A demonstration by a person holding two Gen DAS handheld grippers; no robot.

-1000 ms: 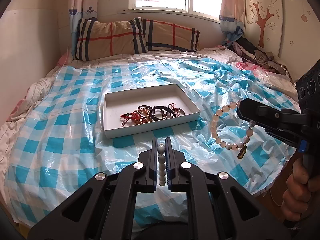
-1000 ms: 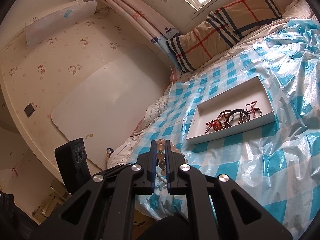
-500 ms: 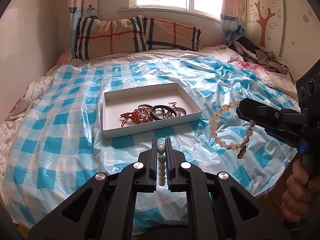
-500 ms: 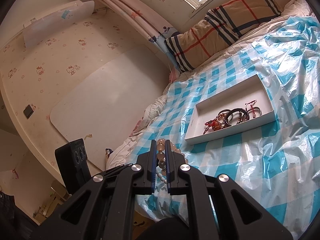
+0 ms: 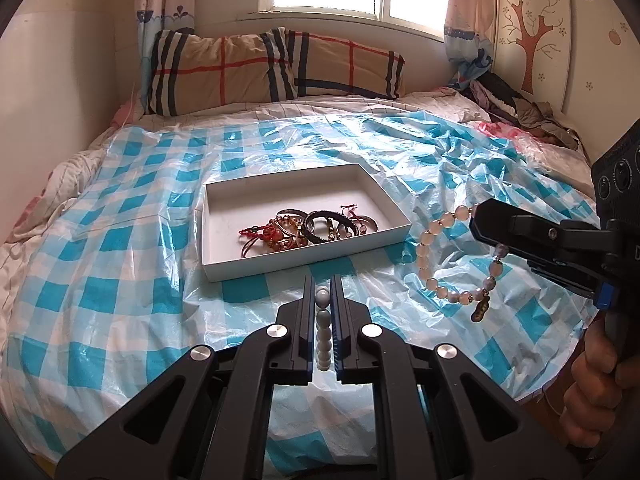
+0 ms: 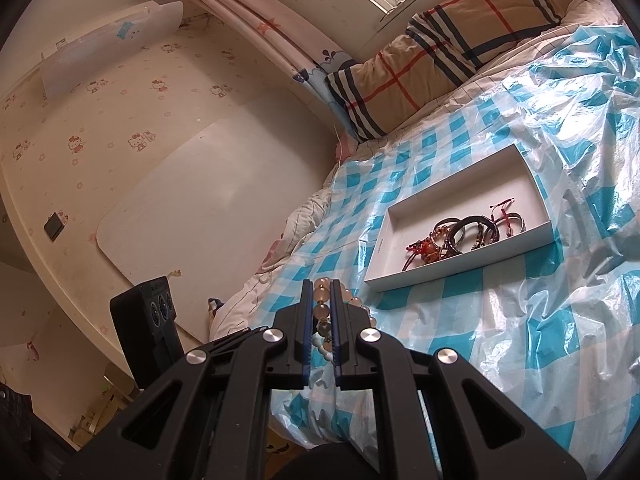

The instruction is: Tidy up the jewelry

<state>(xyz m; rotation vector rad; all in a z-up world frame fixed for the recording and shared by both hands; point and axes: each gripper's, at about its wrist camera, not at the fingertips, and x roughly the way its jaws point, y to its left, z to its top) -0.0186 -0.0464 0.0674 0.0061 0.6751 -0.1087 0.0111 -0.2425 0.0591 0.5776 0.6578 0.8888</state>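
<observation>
Two bead bracelets are in the air above the bed, one per gripper. The left gripper (image 5: 322, 292) has its black jaws pressed together on a white pearl-like bead strand (image 5: 323, 326), whose smooth round beads stack in a column between the fingers. The right gripper (image 5: 486, 226) reaches in from the right of the left wrist view, roughly level, its jaws clamped on a pale peach translucent bead bracelet (image 5: 430, 248) that hangs as a loop with a small brass-coloured charm (image 5: 479, 309) at the bottom. The person's right hand (image 5: 596, 384) wraps the handle below.

Beyond both grippers a shallow white rectangular cardboard tray (image 5: 224, 236) lies on a glossy, crinkled blue-and-white checked plastic sheet (image 5: 120, 240) spread over the bed. Inside the tray, toward its near edge, is a tangle of red cord bracelets (image 5: 260, 236), dark bangles (image 5: 320, 224) and amber-toned beads. A plaid beige pillow (image 5: 224, 72) sits against the wall under the window.
</observation>
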